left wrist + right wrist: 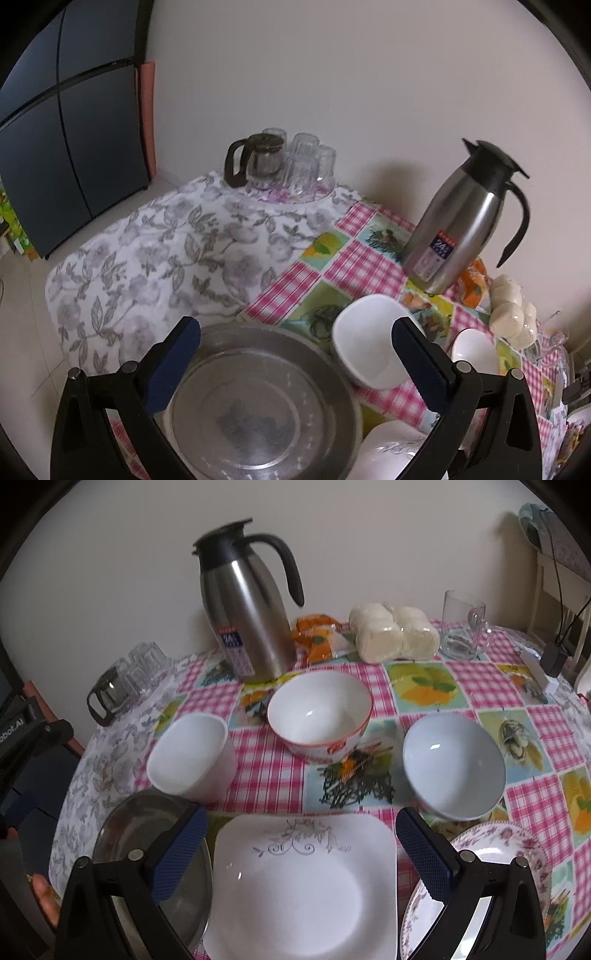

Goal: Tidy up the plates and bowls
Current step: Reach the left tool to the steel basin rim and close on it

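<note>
My left gripper (295, 354) is open above a round steel plate (258, 406), with a white square bowl (365, 339) just past its right finger. In the right wrist view my right gripper (299, 849) is open over a white square plate (306, 890) with a grey floral print. The steel plate (147, 823) lies to its left and a floral-rimmed round plate (495, 849) to its right. Beyond stand the white square bowl (188, 757), an orange-rimmed bowl (317, 716) and a pale blue bowl (454, 764).
A steel thermos jug (247, 616) stands at the back by the wall, with wrapped buns (391, 631) and a glass mug (465, 627) to its right. A glass carafe (255, 158) and upturned glasses (306, 162) sit at the far left corner. A dark cabinet (55, 147) stands off the table's left.
</note>
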### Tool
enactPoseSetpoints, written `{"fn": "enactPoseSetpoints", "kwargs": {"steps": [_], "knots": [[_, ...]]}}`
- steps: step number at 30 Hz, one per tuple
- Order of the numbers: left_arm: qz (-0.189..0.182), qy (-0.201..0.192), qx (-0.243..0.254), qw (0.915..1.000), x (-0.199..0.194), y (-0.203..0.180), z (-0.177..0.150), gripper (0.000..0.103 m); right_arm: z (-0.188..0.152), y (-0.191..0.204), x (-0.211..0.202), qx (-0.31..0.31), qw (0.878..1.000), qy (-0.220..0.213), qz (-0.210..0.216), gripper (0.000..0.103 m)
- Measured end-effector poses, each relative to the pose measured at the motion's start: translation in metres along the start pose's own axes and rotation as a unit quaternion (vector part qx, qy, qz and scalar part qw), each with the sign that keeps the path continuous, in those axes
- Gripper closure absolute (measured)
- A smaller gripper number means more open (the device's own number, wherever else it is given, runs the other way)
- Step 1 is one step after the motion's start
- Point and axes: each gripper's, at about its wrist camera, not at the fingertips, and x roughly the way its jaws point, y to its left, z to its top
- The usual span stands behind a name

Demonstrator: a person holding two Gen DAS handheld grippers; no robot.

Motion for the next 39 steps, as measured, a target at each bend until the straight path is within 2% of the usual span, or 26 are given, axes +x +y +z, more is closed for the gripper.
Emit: {"fn": "enactPoseSetpoints", "kwargs": {"steps": [4,7,10,13,16,19,24,28,33,39], "knots": [[0.020,0.057,-0.006,0.9981,0.020,0.024,-0.001,0.000,-0.006,0.011,0.002,-0.020,1.000,0.007,0.006,0.000],[0.042,0.074,-0.008,0.9964,0.029,0.046,0.000,0.000,-0.012,0.021,0.007,-0.034,0.999,0.014,0.016,0.000],[0.045,0.099,-0.024,0.9937,0.040,0.071,0.000,0.000,-0.019,0.031,0.012,-0.042,0.998,0.024,0.028,0.000],[0.049,0.108,-0.047,0.9918,0.042,0.091,0.001,0.000,-0.024,0.039,0.016,-0.040,0.998,0.032,0.039,0.000],[0.046,0.106,-0.052,0.9920,0.043,0.099,0.003,0.000,-0.030,0.049,0.019,-0.050,0.997,0.032,0.039,0.000],[0.043,0.117,-0.053,0.9908,0.051,0.102,0.000,0.000,-0.036,0.063,0.023,-0.070,0.995,0.034,0.063,0.000],[0.051,0.164,-0.059,0.9834,0.079,0.109,-0.014,0.000,-0.048,0.079,0.040,-0.087,0.992,0.058,0.071,0.000],[0.050,0.210,-0.066,0.9742,0.102,0.115,-0.029,0.000,-0.056,0.087,0.050,-0.097,0.989,0.076,0.083,0.000],[0.041,0.220,-0.076,0.9717,0.110,0.116,-0.036,0.000,-0.062,0.092,0.057,-0.108,0.987,0.084,0.082,0.000],[0.017,0.194,-0.075,0.9779,0.108,0.116,-0.033,0.000,-0.064,0.091,0.060,-0.099,0.989,0.086,0.075,0.010]]}}
